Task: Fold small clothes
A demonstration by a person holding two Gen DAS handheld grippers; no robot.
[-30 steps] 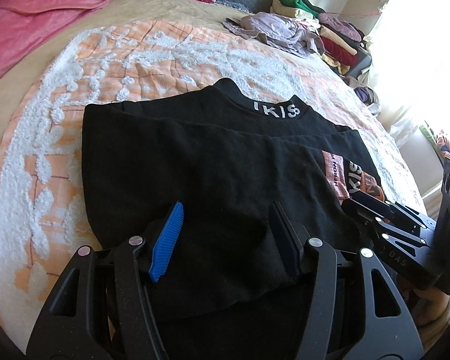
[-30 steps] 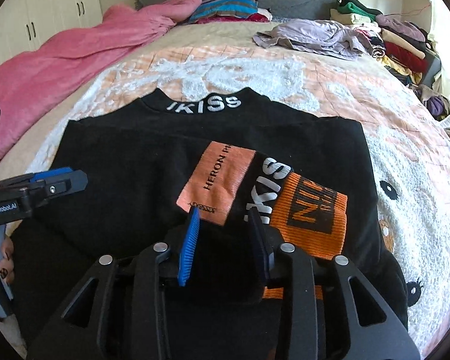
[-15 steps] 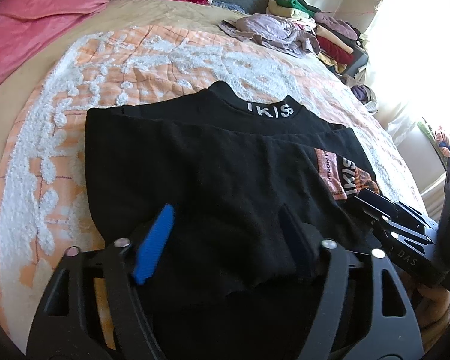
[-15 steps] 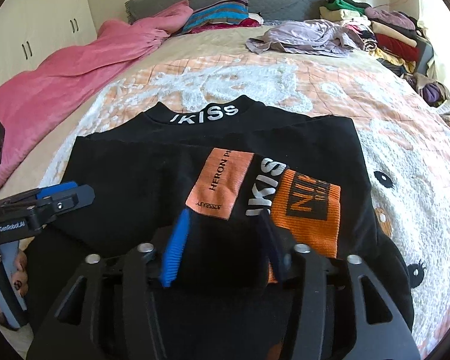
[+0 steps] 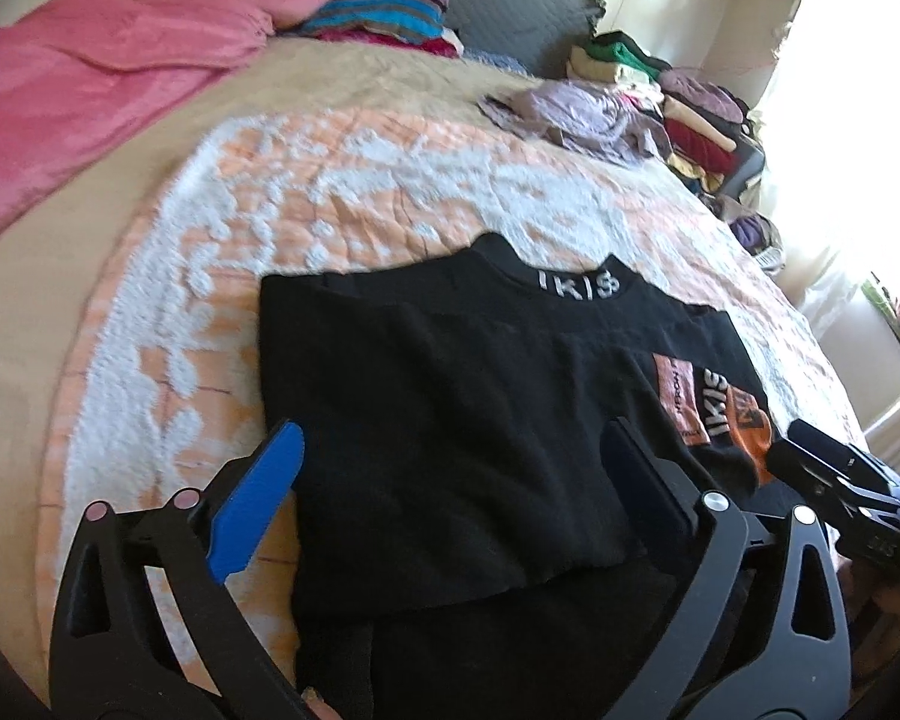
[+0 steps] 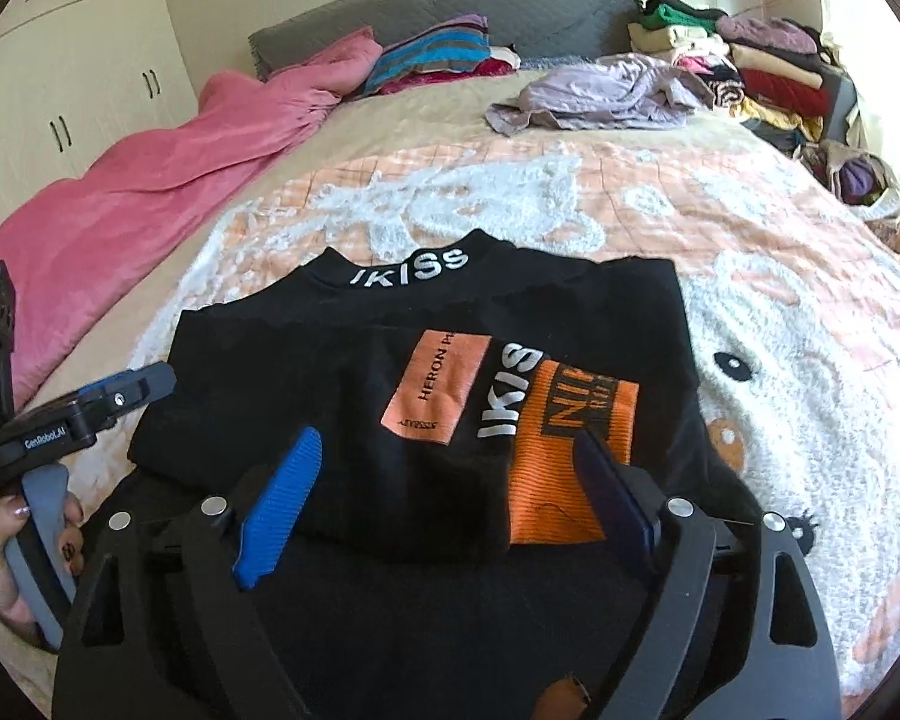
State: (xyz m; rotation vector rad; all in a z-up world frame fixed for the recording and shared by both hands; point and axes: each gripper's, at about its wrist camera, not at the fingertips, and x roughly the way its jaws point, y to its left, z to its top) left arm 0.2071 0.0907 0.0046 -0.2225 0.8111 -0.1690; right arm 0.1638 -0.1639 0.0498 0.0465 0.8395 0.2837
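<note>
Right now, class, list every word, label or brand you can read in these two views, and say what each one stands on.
"IKISS": white letters on the collar of the black top.
"HERON P…", cut off by a fold: pale orange patch.
"IKIS": white letters beside that patch.
"NI…", partly hidden: bright orange patch.
"GenRobot.AI": left gripper.
Small print low on the pale patch: too small to read.

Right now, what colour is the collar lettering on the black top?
White lettering on the black knit top; clearest in the right wrist view.

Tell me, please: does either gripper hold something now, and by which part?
Nothing is held. The left gripper and the right gripper both stand wide open over the folded black sweater, and no cloth is pinched between their fingers.
</note>
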